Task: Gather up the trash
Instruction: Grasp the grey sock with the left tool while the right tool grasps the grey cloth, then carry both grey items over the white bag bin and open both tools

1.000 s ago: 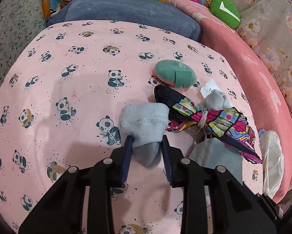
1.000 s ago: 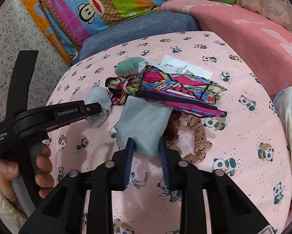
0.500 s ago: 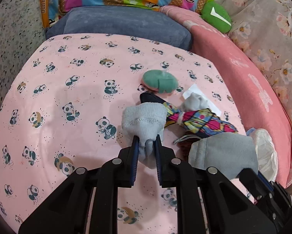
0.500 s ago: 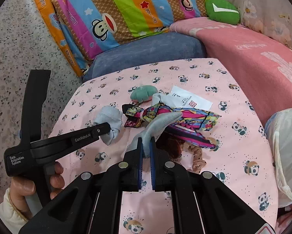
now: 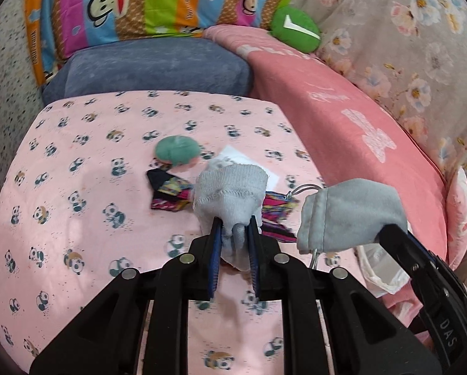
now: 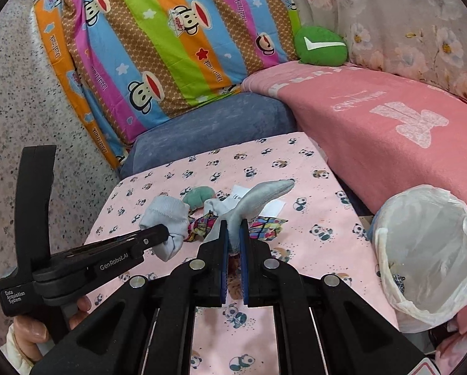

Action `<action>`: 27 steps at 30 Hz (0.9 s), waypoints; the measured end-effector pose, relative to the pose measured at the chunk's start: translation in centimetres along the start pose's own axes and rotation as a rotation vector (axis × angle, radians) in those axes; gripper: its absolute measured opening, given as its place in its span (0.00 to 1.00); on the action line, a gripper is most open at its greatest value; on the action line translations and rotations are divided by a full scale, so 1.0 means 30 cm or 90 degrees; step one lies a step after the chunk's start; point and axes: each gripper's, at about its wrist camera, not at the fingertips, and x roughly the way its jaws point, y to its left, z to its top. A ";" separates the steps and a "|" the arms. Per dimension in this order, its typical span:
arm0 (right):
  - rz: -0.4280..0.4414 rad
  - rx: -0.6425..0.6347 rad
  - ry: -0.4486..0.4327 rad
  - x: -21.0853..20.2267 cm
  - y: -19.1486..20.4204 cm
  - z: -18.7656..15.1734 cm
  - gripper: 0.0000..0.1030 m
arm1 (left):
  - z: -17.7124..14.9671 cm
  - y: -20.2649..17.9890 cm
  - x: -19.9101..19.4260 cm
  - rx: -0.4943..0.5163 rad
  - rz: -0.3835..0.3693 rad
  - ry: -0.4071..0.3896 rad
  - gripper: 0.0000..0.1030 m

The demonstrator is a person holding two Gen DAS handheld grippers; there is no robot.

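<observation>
My left gripper [image 5: 233,225] is shut on a pale grey sock [image 5: 230,187] and holds it above the panda sheet; it also shows in the right wrist view [image 6: 167,218]. My right gripper [image 6: 232,228] is shut on a grey drawstring pouch [image 6: 258,195], also lifted; the pouch shows in the left wrist view [image 5: 352,215]. A white-lined trash bin [image 6: 427,250] stands open at the right of the bed. A folded colourful umbrella [image 5: 171,190], a green round pad [image 5: 177,150] and a white paper [image 5: 236,156] lie on the sheet.
The pink panda sheet [image 5: 77,172] covers the bed. A blue cushion [image 5: 152,65], a striped monkey pillow [image 6: 177,40], a pink blanket [image 6: 374,118] and a green plush [image 6: 320,45] lie behind. A speckled floor [image 6: 14,93] is at the left.
Both grippers have closed on their items and risen away from the bed. The sock and the pouch came up with them, and the trash bin has come into the right wrist view.
</observation>
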 end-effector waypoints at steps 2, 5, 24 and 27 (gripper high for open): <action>-0.010 0.013 -0.013 -0.034 -0.046 0.005 0.06 | -0.001 -0.055 -0.004 0.018 -0.008 0.000 0.15; -0.023 0.031 -0.027 -0.077 -0.108 0.012 0.06 | -0.006 -0.140 -0.006 0.043 -0.022 0.000 0.15; -0.120 0.160 -0.101 -0.298 -0.530 -0.005 0.06 | -0.080 -0.597 0.056 0.186 -0.088 0.029 0.15; -0.131 0.176 -0.107 -0.318 -0.581 -0.016 0.06 | -0.089 -0.647 0.067 0.202 -0.095 0.034 0.15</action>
